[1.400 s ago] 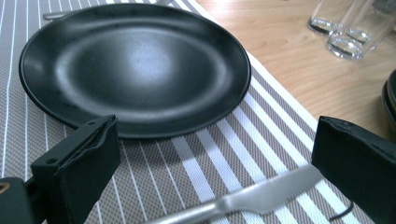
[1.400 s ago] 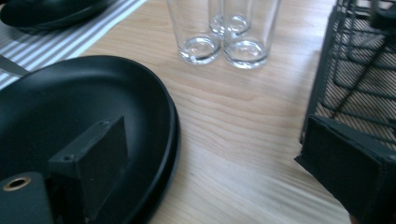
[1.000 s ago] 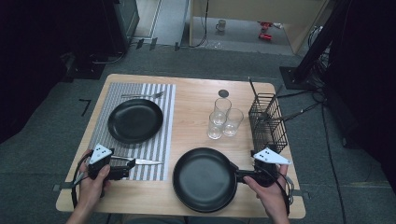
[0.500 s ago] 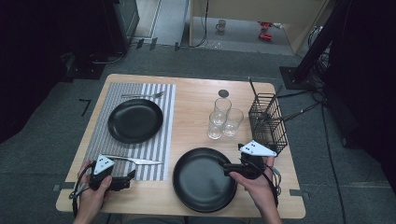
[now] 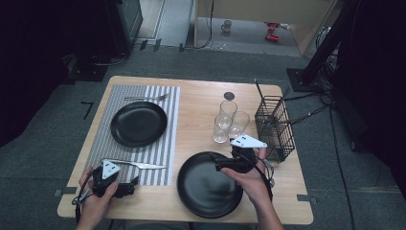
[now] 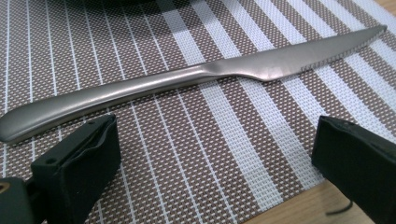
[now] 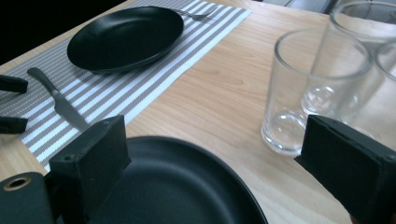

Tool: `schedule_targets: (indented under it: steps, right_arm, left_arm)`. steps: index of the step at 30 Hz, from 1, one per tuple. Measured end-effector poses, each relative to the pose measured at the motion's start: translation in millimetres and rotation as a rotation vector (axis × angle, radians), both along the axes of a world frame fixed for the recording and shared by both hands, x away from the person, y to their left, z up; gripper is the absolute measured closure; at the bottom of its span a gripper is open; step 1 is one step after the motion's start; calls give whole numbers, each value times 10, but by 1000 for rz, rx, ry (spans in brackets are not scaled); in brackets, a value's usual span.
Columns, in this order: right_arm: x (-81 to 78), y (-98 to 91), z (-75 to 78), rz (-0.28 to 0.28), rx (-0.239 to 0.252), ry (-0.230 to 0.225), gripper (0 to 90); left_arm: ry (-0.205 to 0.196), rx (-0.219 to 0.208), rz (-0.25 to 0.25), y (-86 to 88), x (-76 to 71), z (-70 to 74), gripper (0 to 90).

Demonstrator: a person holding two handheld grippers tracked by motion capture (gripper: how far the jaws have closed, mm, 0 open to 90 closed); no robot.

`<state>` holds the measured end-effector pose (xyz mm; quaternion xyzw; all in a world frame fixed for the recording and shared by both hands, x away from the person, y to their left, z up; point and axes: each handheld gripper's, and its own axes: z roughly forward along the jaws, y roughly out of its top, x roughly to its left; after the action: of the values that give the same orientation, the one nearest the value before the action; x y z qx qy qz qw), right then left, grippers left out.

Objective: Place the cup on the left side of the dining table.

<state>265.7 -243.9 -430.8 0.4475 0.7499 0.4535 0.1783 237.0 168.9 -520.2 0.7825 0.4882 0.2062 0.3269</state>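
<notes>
Grey-and-white striped placemat, silver knife, 2 black plates, pale wood counter, clear glasses, black wire basket

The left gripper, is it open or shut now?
Open. The left gripper has its two black jaws wide apart over the striped placemat, just short of the knife, holding nothing.

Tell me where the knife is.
In the high view the knife lies on the striped mat's near edge, just beyond the open left gripper, below the far plate.
</notes>
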Motion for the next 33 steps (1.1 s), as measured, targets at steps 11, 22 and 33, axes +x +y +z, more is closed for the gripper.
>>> schedule_targets:
  steps: [11, 22, 33]
  right_arm:
    - [266, 76, 44, -28, 57, -41, 129]
    - [471, -49, -24, -149, 16, -52, 145]
    - [595, -42, -129, -175, -13, -43, 154]
  left_arm:
    - [0, 2, -1, 0, 0, 0, 16]
    - [1, 2, -1, 0, 0, 0, 16]
    - [1, 2, -1, 0, 0, 0, 16]
